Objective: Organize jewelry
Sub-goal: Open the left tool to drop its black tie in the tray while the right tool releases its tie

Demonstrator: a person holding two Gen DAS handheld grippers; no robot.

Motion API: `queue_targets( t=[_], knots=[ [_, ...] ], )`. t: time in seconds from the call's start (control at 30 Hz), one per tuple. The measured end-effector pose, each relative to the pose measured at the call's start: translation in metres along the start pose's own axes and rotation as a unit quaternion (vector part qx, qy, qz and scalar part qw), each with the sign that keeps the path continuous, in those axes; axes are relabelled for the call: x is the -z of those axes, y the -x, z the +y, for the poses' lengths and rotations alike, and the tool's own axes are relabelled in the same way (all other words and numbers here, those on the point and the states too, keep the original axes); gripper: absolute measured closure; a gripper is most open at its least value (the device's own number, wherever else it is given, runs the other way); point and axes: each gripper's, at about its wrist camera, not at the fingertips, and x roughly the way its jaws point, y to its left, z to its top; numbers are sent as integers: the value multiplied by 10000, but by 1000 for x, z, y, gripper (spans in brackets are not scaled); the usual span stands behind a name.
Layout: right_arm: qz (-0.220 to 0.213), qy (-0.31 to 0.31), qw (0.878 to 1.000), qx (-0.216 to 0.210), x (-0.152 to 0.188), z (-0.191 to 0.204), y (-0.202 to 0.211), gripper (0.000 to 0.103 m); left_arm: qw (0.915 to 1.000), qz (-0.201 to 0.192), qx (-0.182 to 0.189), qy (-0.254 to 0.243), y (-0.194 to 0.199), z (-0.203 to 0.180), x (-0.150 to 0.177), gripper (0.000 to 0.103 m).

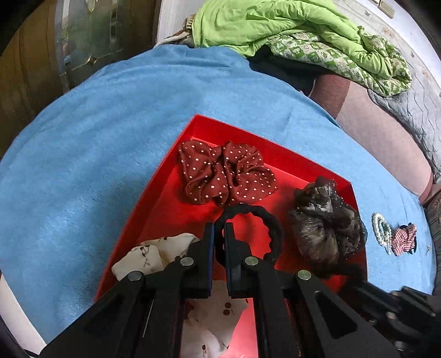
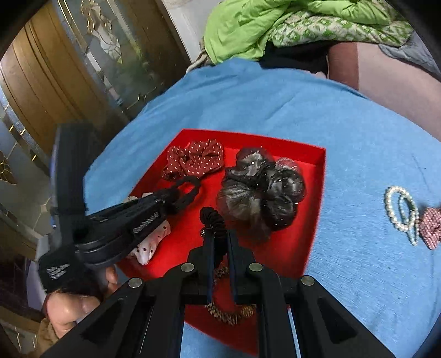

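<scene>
We saw a big blue cloth [image 1: 82,154] spread over the table, with a crumpled green blanket [image 1: 275,24] behind it. On the cloth sat a flat red cardboard tray [image 2: 308,176]. In the tray lay a fluffy dark grey scrunchie [image 2: 261,190], a dark red scrunchie with white dots [image 1: 226,176] and a white scrunchie with little cherries [image 1: 143,256].

Our left gripper [image 1: 219,228] was squeezed tight on a black braided hair tie [image 1: 264,220], which hung over the tray. Our right gripper [image 2: 220,234] was squeezed tight on a black twisted hair tie [image 2: 213,217], also over the tray. A brown stripy hair tie [image 2: 228,314] lay under it.

Out on the cloth, to the right of the tray, lay white pearl bracelets [image 2: 399,209]. Just beside them lay a small red checked bow [image 2: 431,227].
</scene>
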Motion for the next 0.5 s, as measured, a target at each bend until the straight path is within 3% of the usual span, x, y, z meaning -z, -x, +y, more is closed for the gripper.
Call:
queue_targets(
  t=[0.27, 0.5],
  knots=[
    [194, -177, 9996, 83, 3, -11, -16, 92, 9998, -134, 149, 35, 6, 1, -1, 92],
    [122, -218, 9996, 143, 5, -15, -11, 88, 9990, -374, 227, 20, 15, -1, 0, 70]
  ],
)
